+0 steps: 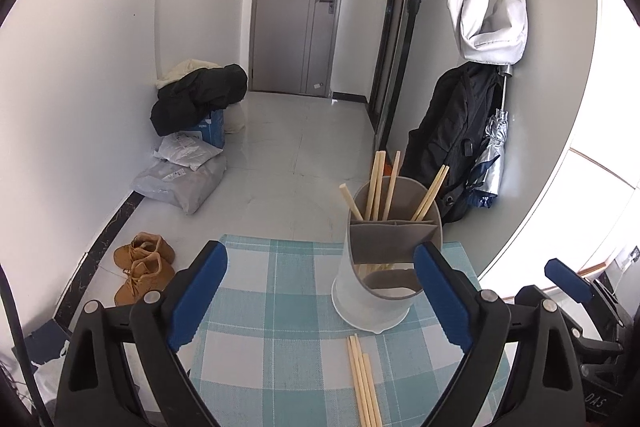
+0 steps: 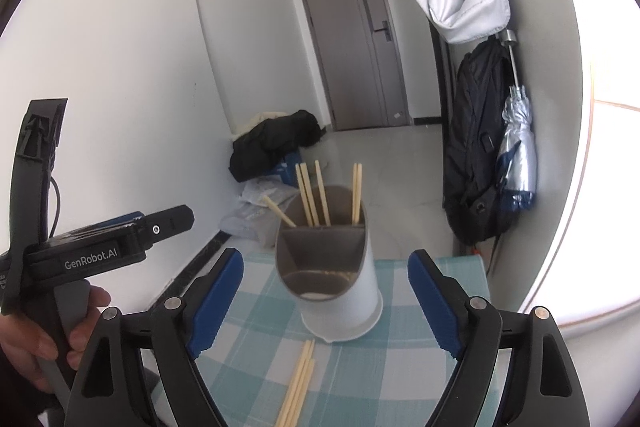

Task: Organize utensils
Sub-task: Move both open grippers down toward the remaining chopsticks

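- The left gripper (image 1: 320, 291), black-framed with blue ribbed pads, hangs above the near half of the teal-and-white checked table mat (image 1: 256, 307) with its jaws spread wide and nothing between the pads; it is likely held this open so it can come down around thin sticks without knocking them.
- In the right wrist view a person's hand (image 2: 36, 339) wraps the grey handle of that left tool, at the left edge.
- A small bundle of pale wooden chopsticks (image 1: 364, 383) lies flat on the mat, side by side, just in front of the holder's base; these look like what is left to sort.
- The white cylindrical utensil holder with a grey divided insert (image 1: 380, 267) stands upright near the mat's far edge. Several chopsticks (image 1: 384, 187) already lean in its rear compartment, tips up; the front compartment looks empty.
- The right gripper (image 2: 324, 303), of the same build, points at the holder with its jaws equally spread and empty, framing the holder and the loose sticks.
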`<state>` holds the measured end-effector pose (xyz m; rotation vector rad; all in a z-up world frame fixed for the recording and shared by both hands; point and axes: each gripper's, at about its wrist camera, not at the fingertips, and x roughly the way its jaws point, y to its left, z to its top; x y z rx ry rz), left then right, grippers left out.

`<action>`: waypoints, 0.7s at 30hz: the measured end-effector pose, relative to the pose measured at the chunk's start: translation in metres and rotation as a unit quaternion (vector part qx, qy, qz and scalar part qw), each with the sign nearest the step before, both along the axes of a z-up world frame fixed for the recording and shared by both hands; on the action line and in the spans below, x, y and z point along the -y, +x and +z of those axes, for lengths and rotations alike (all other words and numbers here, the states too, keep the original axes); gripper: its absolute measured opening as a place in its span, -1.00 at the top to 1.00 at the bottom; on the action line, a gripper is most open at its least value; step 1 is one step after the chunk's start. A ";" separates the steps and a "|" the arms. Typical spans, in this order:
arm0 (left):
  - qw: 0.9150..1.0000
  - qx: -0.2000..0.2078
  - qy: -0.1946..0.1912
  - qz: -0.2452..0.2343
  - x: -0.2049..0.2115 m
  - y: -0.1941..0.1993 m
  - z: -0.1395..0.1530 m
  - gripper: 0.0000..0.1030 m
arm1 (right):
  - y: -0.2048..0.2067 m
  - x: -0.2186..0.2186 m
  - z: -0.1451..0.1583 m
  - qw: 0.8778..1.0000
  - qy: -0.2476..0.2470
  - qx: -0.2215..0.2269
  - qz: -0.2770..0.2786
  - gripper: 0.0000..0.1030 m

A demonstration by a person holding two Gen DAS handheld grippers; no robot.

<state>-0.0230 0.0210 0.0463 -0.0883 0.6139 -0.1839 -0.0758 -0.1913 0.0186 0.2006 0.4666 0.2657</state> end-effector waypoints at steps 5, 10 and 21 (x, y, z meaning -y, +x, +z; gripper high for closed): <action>1.000 -0.004 -0.008 0.008 -0.004 -0.002 -0.020 -0.78 | -0.003 -0.010 -0.018 1.000 -0.010 -0.020 0.010 -0.64; 0.999 -0.029 -0.015 0.020 -0.009 0.004 -0.046 -0.78 | 0.003 -0.015 -0.040 0.998 -0.014 -0.057 0.017 -0.64; 0.995 -0.095 -0.007 0.039 -0.031 0.028 -0.087 -0.78 | 0.028 -0.038 -0.096 0.985 -0.059 -0.159 0.038 -0.60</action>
